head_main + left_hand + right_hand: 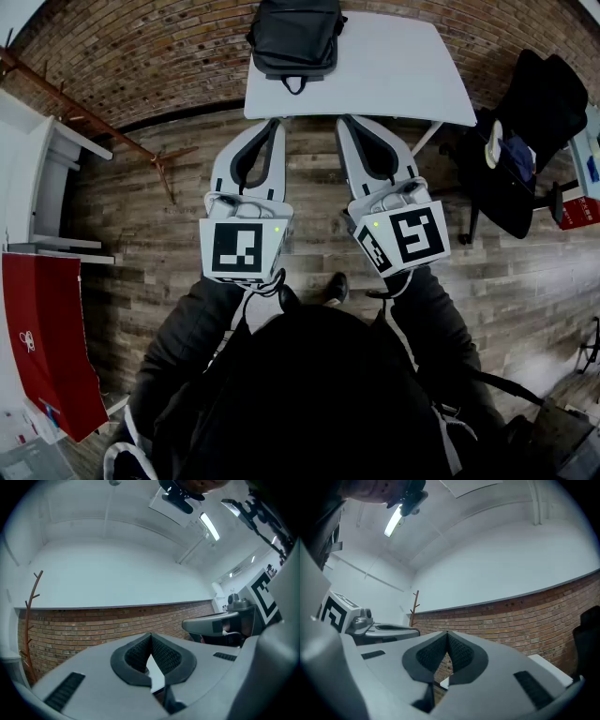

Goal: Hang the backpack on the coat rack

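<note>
Backpack (295, 37) lies on the far table (403, 80) — coat rack (26, 630) stands far left; left gripper (276, 121) and right gripper (343, 120) are both closed, empty.

a low brick wall (141, 56) runs along the far side of the room, with a plain white upper wall (117, 569) above it rising to a white ceiling (454, 508). a long strip light (209, 526) glows overhead, mounted on the ceiling. the floor (150, 234) is laid in grey-brown wood-look planks, worn and uneven in tone. a white table (403, 66) on a slim pale leg stands close to the brick. just to its right sits a black chair (539, 112) draped with dark fabric. at the left edge stands a white shelf unit (37, 178), and nearer the camera beside it a red panel (47, 347).
</note>
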